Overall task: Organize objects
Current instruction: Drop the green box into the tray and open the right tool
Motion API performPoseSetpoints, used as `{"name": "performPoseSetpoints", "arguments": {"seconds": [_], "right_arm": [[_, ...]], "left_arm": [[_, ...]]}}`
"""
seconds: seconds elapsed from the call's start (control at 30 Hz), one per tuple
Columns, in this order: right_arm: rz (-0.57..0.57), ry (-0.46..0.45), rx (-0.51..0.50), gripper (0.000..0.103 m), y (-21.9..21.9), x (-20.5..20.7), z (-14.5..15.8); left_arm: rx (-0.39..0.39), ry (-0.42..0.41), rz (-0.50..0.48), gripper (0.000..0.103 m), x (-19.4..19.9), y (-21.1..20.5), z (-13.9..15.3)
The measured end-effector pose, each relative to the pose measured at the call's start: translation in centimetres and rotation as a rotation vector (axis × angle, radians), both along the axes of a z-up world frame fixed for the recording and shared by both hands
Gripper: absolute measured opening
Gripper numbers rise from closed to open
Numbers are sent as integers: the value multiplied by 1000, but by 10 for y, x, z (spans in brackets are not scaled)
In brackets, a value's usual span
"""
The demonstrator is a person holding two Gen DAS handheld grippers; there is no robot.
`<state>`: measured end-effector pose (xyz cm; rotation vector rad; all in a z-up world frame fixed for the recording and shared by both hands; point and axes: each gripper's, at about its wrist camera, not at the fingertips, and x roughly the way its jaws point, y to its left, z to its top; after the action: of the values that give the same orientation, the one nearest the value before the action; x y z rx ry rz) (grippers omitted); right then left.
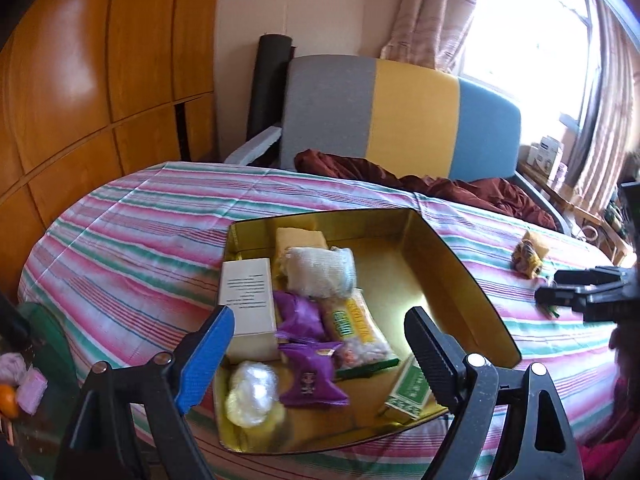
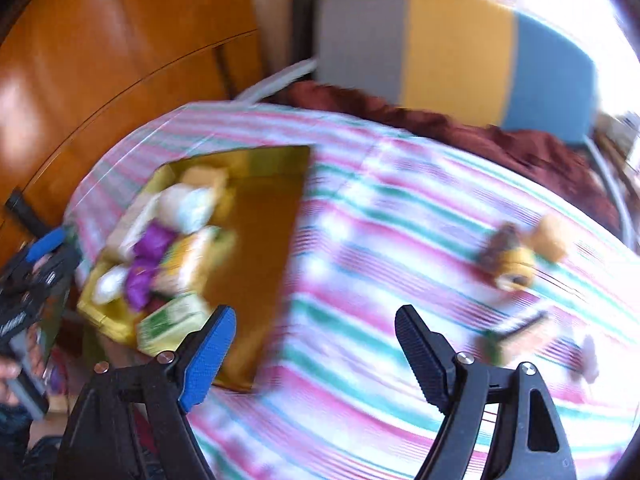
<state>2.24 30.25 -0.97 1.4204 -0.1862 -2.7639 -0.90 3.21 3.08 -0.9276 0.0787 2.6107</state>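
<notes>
gold tin (image 1: 460, 276) under left tool (image 1: 320, 344) (gaping, empty); right tool (image 2: 312, 344) seemingly empty, apart

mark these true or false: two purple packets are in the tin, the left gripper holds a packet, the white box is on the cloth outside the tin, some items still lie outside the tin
1. Two purple packets are in the tin. True.
2. The left gripper holds a packet. False: it is open and empty.
3. The white box lies on the cloth outside the tin. False: it is inside, by the left wall.
4. Some items still lie outside the tin. True.
</notes>
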Motion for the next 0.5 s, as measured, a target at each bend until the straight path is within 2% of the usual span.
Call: {"name": "performPoseSetpoints", "arguments": {"seconds": [0.33,0.5], "right_arm": [[-349,54,35,83,123,29,5],[-568,86,55,83,189,48,-9]], "left_arm": [[-52,2,-127,88,11,51,5],[-79,1,-188,88,15,77,6]]}}
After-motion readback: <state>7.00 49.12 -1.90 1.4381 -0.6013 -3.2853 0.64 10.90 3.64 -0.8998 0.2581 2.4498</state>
